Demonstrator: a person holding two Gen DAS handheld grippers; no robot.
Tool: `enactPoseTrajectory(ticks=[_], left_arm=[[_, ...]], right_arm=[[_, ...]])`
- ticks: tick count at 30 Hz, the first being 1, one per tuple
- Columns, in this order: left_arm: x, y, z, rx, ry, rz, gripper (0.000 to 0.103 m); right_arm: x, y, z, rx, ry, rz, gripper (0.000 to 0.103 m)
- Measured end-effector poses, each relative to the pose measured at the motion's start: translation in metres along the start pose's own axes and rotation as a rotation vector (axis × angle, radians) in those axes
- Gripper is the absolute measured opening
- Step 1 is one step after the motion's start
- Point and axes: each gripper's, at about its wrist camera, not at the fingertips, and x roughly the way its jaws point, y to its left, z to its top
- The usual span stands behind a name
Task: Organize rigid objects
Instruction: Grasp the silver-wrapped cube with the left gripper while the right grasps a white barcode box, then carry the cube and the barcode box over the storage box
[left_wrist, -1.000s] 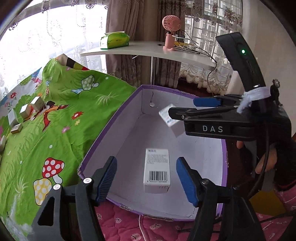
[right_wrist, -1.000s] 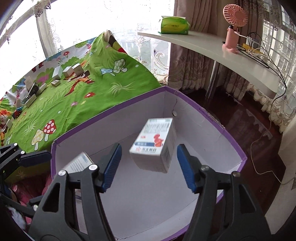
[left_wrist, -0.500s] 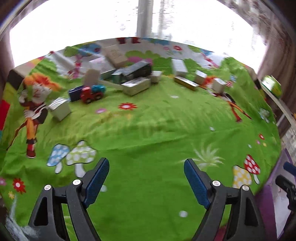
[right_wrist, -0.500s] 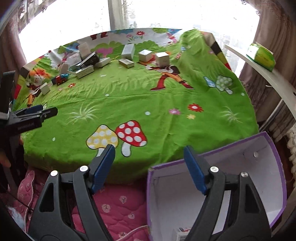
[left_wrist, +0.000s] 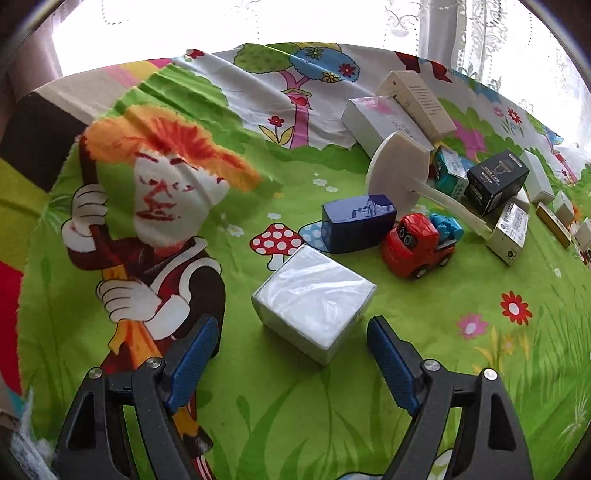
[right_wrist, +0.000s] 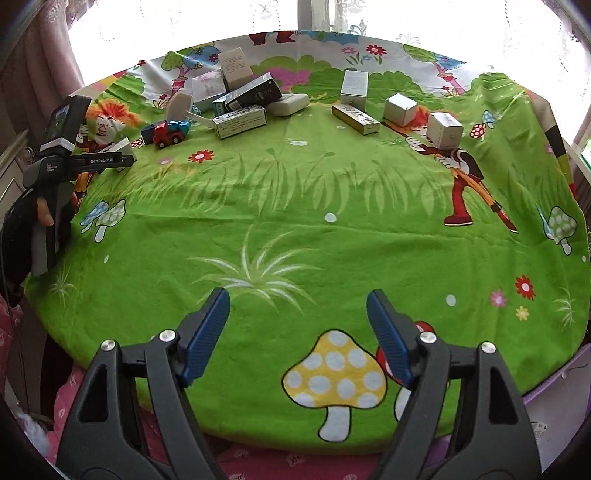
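On the green cartoon cloth (right_wrist: 295, 206), many boxes and a red toy truck (left_wrist: 417, 247) remain unsorted, while the left claw (left_wrist: 291, 354) hovers wide open just short of a plastic-wrapped white box (left_wrist: 314, 299), and the right claw (right_wrist: 297, 332) hangs open, empty.

A white plastic-wrapped box (left_wrist: 314, 297) lies flat on the green cloth, near a dark blue box (left_wrist: 356, 221) and a red toy truck (left_wrist: 419, 243); more cartons (left_wrist: 495, 181) lie behind them.
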Motion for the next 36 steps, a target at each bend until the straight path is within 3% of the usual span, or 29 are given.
enactPoseTrajectory(ticks=[1,2,3,8,13,17,20,22,23,24,31,36], left_arm=[[0.0,0.0,-0.001,0.007,-0.019,-0.035,0.082],[0.0,0.002,-0.003,0.002,-0.03,-0.072,0.066],[-0.003,0.004,-0.006,-0.013,-0.049,-0.079,0.059],[-0.016,0.019,-0.024,-0.088,-0.054,-0.035,0.058],[-0.033,0.023,-0.048,-0.111,-0.056,-0.064,0.058],[-0.034,0.017,-0.049,-0.077,-0.044,-0.028,0.059],[-0.03,0.015,-0.044,-0.084,-0.044,-0.039,0.059],[-0.029,0.016,-0.043,-0.095,-0.046,-0.052,0.059],[-0.03,0.017,-0.044,-0.096,-0.047,-0.054,0.059],[-0.03,0.016,-0.045,-0.095,-0.046,-0.053,0.059],[-0.03,0.014,-0.045,-0.09,-0.044,-0.05,0.062],[-0.027,0.014,-0.043,-0.085,-0.04,-0.044,0.064]], right_arm=[[0.009,0.006,0.008,-0.002,0.0,0.021,0.079],[0.019,0.012,0.016,-0.005,0.002,0.048,0.079],[0.031,0.019,0.026,-0.004,0.009,0.069,0.079],[0.093,0.036,0.089,0.149,0.023,0.106,0.08],[0.138,0.043,0.148,0.417,0.033,0.21,0.08],[0.164,0.058,0.182,0.503,0.024,0.115,0.084],[0.177,0.077,0.198,0.37,0.051,-0.056,0.08],[0.178,0.091,0.197,0.24,0.064,-0.172,0.06],[0.174,0.092,0.192,0.209,0.041,-0.15,0.042],[0.169,0.09,0.186,0.178,0.029,-0.142,0.037],[0.102,0.053,0.102,0.004,-0.031,0.052,0.037],[0.073,0.042,0.056,-0.091,-0.055,0.054,0.037]])
